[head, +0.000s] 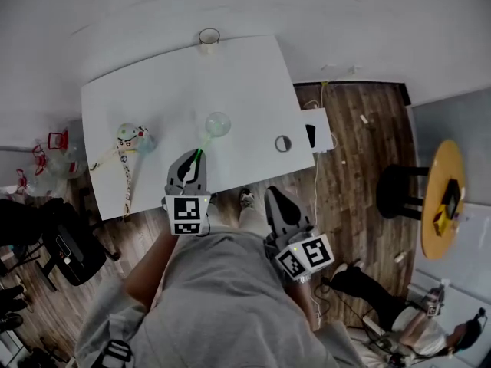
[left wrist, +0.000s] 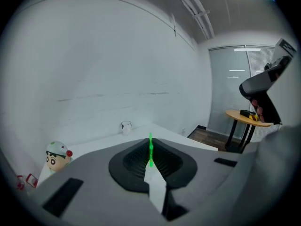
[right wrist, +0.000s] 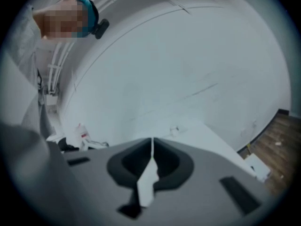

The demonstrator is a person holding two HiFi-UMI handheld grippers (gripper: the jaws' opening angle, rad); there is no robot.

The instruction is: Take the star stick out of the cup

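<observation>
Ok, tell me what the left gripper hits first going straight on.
Most likely the clear cup just ahead of the left gripper, in line with the green stick it holds. Height is unclear from above, so it might pass over.

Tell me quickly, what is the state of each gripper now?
Left gripper: closed on the green star stick.
Right gripper: closed, holding nothing.

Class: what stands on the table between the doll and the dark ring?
The clear cup, roughly midway between doll and ring; the head view shows it.
</observation>
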